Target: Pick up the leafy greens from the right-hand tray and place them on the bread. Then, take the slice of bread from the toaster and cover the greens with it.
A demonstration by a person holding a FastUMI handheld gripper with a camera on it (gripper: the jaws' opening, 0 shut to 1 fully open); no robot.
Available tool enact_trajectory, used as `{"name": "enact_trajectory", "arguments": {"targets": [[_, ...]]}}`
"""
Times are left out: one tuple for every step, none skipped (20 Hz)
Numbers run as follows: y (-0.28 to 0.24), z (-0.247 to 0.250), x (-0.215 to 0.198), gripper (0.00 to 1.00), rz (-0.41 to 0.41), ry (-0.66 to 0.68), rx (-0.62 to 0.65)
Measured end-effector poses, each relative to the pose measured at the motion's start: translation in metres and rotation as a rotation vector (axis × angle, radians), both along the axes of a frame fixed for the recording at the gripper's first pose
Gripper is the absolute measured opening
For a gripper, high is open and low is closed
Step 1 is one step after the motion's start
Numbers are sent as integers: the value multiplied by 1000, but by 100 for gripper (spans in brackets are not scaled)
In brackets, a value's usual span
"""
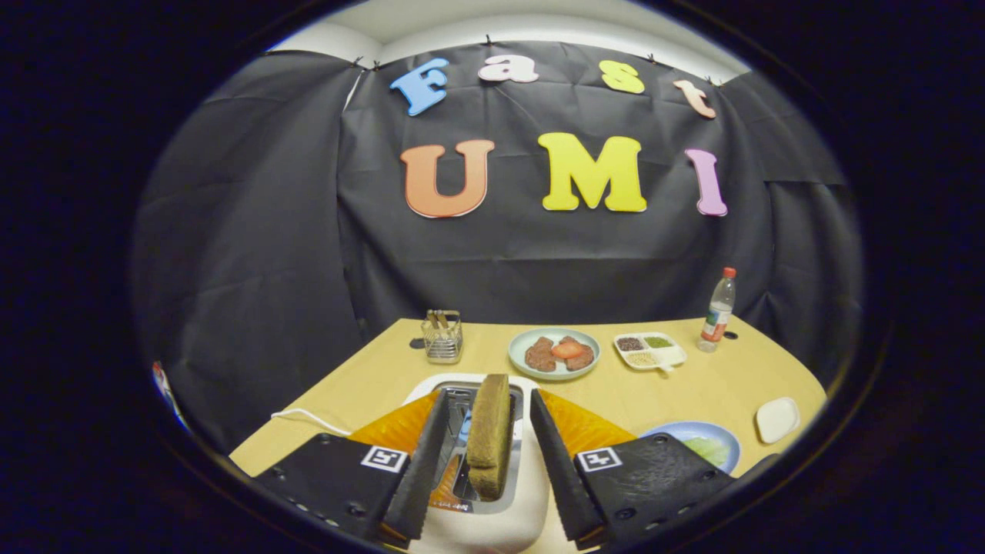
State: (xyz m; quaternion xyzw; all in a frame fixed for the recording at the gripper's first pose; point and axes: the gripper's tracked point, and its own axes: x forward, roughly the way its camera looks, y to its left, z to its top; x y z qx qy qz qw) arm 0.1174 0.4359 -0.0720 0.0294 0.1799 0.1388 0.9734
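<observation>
Spread fingers flank a bread slice standing upright in the white toaster, neither touching it. Just beyond the right finger, leafy greens lie on a blue plate on the bench.

bread slice in toaster: brown, coarse speckled crust
toaster: white body
gripper fingers: black, ridged, apart either side of the bread
finger tags: black-and-white squares
table: tan
round plate: pale green
bottle: clear, red cap
</observation>
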Motion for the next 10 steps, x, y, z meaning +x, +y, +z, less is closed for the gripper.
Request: {"name": "enact_trajectory", "arguments": {"targets": [[-2,-2,1,58,-4,7,-3],[-1,-4,2,51,-6,12,0],[-2,-7,4,44,-12,18,-1],[-4,-9,3,39,-21,28,0],[-2,-9,2,21,-9,35,10],[1,-7,2,17,4,31,2],[1,-4,1,10,28,14,-23],[5,-6,1,9,62,12,-29],[6,-6,0,6,80,2,-49],[5,-3,-2,3,88,-8,-55]]}}
